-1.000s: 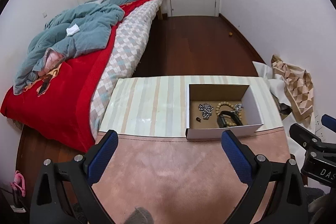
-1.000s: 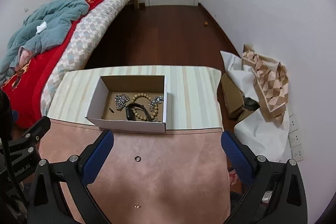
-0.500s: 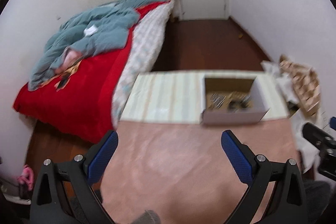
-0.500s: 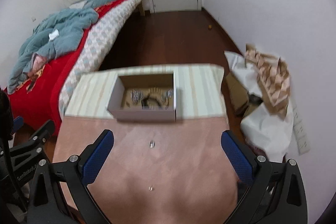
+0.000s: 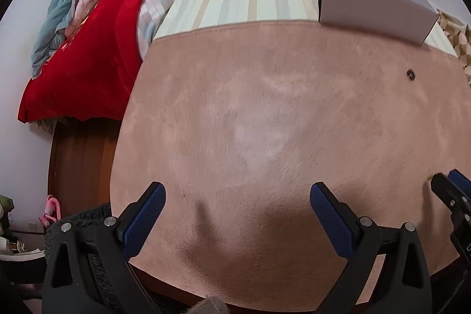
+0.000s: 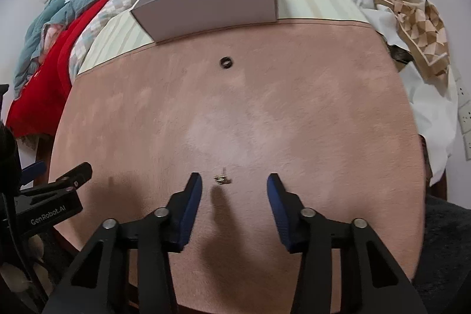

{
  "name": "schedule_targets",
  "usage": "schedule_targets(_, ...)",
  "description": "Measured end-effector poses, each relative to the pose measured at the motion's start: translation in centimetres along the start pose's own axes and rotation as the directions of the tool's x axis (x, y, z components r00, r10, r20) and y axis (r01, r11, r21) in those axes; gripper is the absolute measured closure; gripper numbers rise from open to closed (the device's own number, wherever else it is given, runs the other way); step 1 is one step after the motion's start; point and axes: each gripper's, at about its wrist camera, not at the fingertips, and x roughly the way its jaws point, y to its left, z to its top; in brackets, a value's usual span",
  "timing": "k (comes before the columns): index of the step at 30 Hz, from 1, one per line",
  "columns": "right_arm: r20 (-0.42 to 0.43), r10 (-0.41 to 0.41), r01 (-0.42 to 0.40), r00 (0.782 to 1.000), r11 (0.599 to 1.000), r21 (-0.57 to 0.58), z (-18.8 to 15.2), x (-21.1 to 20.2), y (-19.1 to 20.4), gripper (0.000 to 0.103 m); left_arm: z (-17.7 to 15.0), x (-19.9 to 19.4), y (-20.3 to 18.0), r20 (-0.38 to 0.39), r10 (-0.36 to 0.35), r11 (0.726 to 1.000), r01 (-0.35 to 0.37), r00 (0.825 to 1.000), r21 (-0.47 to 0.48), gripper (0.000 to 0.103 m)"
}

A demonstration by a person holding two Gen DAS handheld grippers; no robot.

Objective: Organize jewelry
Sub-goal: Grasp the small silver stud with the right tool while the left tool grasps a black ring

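**Right gripper closing in on a small gold piece**

On the pink mat [image 6: 294, 114], low over its near edge, the right gripper [image 6: 234, 181] is at the pickup step: its jaws are closing, and a small gold piece [image 6: 222, 180] (an earring, by the look of it, though too small to be sure) lies on the mat between the blue pads, nearer the left one and not yet touched. The next move, as I judge it, calls for centring and reaching the tips right down to the mat, since so tiny a thing could easily slip out of the pinch. A dark ring [image 6: 226, 62] lies farther off, just short of the white box [image 6: 212, 11]. Over bare mat the left gripper [image 5: 237, 193] hangs with jaws wide apart, grasping nothing.
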Motion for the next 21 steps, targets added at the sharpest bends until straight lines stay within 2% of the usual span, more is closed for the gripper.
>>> schedule_targets(2,0.006,-0.008,0.008,1.0,1.0,-0.02,-0.4,0.6,0.5,0.07,-0.2,0.5,0.1,-0.01,-0.001,1.0,0.001,1.0,0.001,0.003)
schedule_targets(7,0.038,-0.044,0.047,0.998,0.996,-0.079,-0.8,0.9,1.8,0.08,-0.3,0.8,0.3,-0.018,-0.005,1.0,0.005,1.0,0.001,0.003)
schedule_targets(9,0.045,-0.064,0.068,0.997,0.993,-0.097,-0.8,1.1,2.1,0.092,-0.3,0.8,0.3,-0.015,-0.003,1.0,0.003,1.0,0.003,0.003)
schedule_targets(18,0.047,-0.058,0.062,0.997,0.994,-0.087,-0.4,0.9,1.9,0.094,0.2,0.0,0.3,0.008,0.001,1.0,-0.001,1.0,0.004,0.003)
schedule_targets(21,0.067,-0.051,0.056,0.996,0.996,-0.068,0.0,0.0,1.2,0.094,0.7,-0.8,-0.4,0.027,-0.022,1.0,0.022,0.999,0.006,0.003)
